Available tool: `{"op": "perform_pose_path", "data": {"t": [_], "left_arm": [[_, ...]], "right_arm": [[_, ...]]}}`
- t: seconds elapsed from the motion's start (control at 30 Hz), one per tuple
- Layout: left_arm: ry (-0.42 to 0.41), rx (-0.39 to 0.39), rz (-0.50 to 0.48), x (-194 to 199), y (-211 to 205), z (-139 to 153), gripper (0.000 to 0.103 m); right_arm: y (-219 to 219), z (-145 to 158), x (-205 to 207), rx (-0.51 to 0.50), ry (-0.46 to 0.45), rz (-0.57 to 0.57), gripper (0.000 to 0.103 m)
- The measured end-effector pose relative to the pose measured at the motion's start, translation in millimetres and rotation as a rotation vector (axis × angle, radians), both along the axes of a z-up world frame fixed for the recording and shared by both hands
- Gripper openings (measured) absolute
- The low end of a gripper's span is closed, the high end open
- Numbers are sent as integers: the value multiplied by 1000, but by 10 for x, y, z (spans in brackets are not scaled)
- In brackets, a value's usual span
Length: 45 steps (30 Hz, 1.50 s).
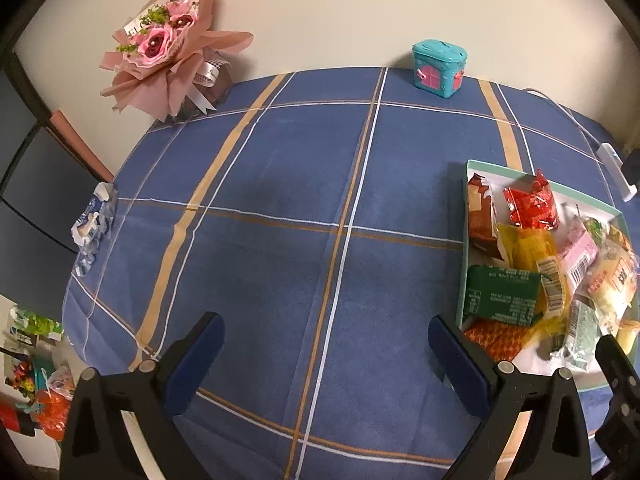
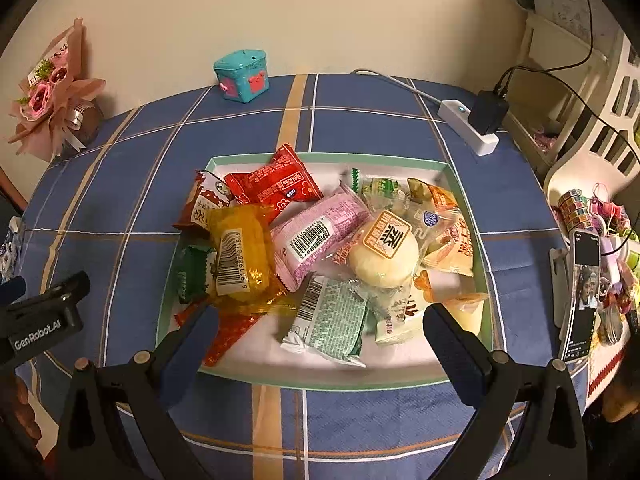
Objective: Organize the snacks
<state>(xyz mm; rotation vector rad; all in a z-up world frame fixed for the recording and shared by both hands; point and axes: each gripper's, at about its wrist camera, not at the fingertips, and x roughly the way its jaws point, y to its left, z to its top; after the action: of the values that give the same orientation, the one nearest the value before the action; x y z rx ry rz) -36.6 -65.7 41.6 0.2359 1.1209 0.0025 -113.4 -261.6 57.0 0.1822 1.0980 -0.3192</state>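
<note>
Both grippers, my left gripper [image 1: 326, 344] and right gripper [image 2: 320, 330], hang spread and empty, probably because every crinkly plastic-wrapped snack [image 2: 320, 236] already sits heaped inside the shallow mint-rimmed white tray [image 2: 328, 158] on the blue-checked bench [image 1: 280, 184].

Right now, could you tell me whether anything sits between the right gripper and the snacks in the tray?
Nothing visible does. The right gripper, fingers spread wide, hangs directly over the near end of the shallow green-rimmed tray, with the green-and-white barcoded packet lying uncovered between them.
</note>
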Motion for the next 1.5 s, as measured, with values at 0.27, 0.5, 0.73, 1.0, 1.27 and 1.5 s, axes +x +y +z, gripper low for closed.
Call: {"op": "perform_pose_path", "data": {"t": [0.27, 0.5, 0.73, 1.0, 1.27, 1.5], "left_arm": [[11, -60, -17, -17, 149, 48, 103], [-17, -68, -74, -50, 332, 135, 103], [-9, -85, -88, -27, 635, 132, 103], [-9, -127, -97, -59, 831, 167, 103], [3, -131, -104, -73, 861, 145, 103], [12, -108, -120, -99, 781, 101, 103]], "right_arm": [[79, 64, -71, -47, 8, -41, 102], [219, 117, -121, -62, 24, -85, 102], [379, 149, -132, -74, 37, -122, 102], [565, 187, -154, -105, 45, -141, 102], [711, 244, -156, -116, 31, -111, 102], [720, 241, -156, -109, 20, -96, 102]]}}
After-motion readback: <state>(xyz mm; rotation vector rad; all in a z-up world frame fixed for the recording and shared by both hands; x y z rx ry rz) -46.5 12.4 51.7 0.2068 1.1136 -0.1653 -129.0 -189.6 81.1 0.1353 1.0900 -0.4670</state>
